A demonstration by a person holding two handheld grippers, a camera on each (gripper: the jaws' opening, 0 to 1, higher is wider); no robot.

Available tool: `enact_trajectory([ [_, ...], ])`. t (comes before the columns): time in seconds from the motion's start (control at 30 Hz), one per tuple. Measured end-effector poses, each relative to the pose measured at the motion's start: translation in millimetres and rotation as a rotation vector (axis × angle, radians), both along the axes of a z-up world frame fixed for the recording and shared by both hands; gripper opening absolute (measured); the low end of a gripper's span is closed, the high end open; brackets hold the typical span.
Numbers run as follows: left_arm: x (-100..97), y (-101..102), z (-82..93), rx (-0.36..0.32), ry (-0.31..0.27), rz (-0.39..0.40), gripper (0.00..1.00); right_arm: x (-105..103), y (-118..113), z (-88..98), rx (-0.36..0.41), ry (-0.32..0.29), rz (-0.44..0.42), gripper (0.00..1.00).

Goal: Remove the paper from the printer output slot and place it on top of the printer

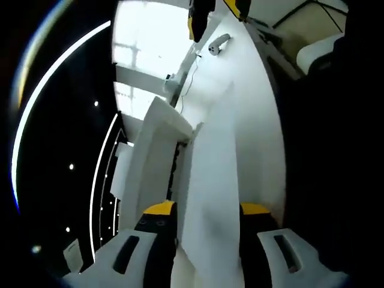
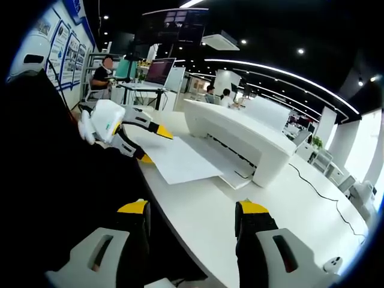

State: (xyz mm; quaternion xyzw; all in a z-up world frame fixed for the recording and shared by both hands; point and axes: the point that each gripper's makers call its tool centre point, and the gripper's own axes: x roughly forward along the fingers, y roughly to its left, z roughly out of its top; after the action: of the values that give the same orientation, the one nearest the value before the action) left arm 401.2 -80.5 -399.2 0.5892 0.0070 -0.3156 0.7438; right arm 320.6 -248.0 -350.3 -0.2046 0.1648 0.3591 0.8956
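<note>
Clearly left gripper (image 2: 147,144) clenched on the paper (image 2: 179,159), sheet held beside the white printer (image 2: 240,139) on the table (image 2: 204,222); right gripper (image 2: 193,219) released, holding nothing

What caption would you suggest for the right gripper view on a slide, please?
Left gripper holds the paper at the white printer on the table.

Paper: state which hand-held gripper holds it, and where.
The left hand-held gripper holds the paper by its near edge, away from the printer. The right hand-held gripper holds nothing.
</note>
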Motion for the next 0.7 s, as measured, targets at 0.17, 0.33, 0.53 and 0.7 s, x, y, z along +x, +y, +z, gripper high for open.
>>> enact_trajectory([
  [0.17, 0.4, -1.2, 1.1, 0.009, -0.005, -0.002, 0.38, 0.4, -0.5, 0.1, 0.001, -0.001, -0.001, 0.53],
  [0.33, 1.5, -1.4, 0.8, 0.021, -0.007, 0.001, 0.34, 0.1, -1.0, -0.5, 0.001, 0.0, 0.0, 0.52],
  [0.53, 1.9, -1.1, 0.8, 0.04, -0.009, -0.001, 0.27, 0.0, -1.4, 0.3, 0.001, -0.002, 0.0, 0.52],
  [0.7, 2.7, -0.7, 1.0, 0.049, -0.011, -0.002, 0.25, 0.2, -1.5, 1.1, 0.001, -0.003, 0.0, 0.52],
])
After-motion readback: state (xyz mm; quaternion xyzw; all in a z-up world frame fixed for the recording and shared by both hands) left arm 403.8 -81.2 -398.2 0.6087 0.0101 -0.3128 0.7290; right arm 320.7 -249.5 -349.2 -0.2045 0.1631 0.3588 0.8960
